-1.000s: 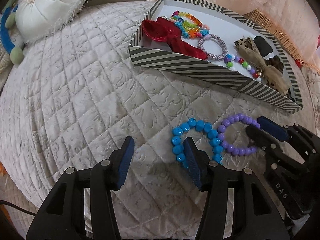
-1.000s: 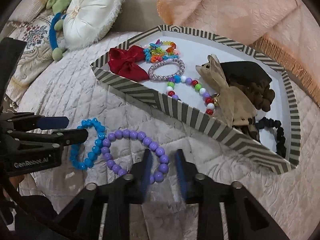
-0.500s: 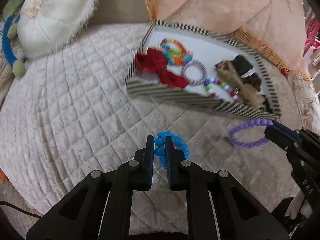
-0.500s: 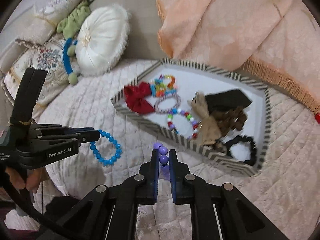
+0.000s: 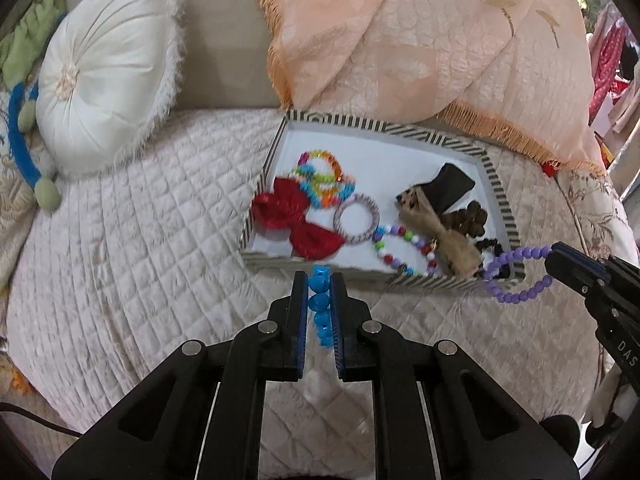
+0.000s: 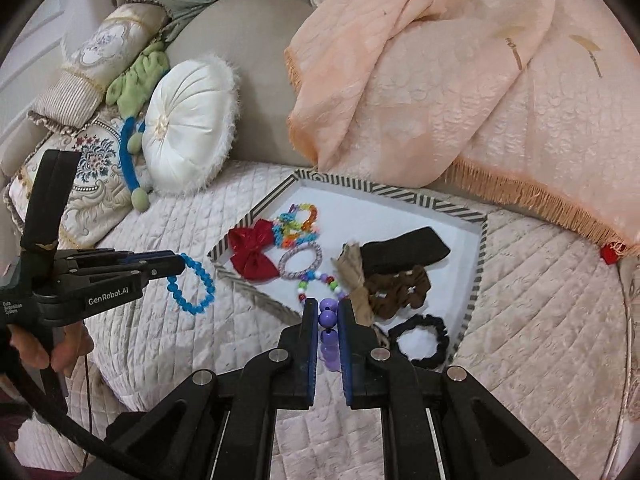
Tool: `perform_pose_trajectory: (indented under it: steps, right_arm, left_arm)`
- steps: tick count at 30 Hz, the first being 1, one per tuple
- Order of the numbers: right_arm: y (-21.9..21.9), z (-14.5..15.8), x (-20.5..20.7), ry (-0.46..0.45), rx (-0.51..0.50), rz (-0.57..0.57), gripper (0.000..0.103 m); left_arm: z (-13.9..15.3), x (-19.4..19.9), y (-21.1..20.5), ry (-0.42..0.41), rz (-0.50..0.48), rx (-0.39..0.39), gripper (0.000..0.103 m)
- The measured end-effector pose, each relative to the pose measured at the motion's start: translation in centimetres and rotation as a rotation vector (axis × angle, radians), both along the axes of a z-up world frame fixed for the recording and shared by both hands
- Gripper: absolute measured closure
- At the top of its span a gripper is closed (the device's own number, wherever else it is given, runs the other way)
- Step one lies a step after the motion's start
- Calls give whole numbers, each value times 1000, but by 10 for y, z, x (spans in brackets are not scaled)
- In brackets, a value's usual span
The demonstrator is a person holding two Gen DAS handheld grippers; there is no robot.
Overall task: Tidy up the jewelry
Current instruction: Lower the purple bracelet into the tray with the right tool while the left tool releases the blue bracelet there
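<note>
left gripper (image 5: pixel 319 280) clamped on blue bead bracelet (image 6: pixel 194 286) | right gripper (image 6: pixel 329 310) clamped on purple bead bracelet (image 5: pixel 516 276) | risk: dangling loops snagging striped tray (image 5: pixel 502 200) rim ahead, beads slipping from pads

Both grippers are black plastic with blue-padded fingers (image 5: pixel 301 320) and silver round bolts; the left gripper (image 6: pixel 182 266), at the frame's left, bears white "GenRobot.AI" lettering and a black cable.
</note>
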State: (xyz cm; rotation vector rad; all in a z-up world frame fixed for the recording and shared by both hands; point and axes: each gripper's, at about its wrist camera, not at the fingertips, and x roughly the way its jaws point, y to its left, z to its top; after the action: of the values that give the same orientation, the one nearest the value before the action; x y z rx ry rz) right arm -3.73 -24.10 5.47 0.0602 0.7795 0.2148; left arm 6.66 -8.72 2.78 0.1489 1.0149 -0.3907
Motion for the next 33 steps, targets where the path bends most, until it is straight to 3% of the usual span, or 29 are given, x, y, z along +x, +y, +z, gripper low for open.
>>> perform_pose_trajectory:
  steps: [21, 33]
  right_arm:
    - [-7, 6, 60, 14, -18, 9, 94]
    - [-9, -7, 99, 50, -27, 6, 94]
  left_arm:
    - [0, 35, -34, -40, -15, 72, 93]
    - [-10, 61, -44, -34, -5, 98, 93]
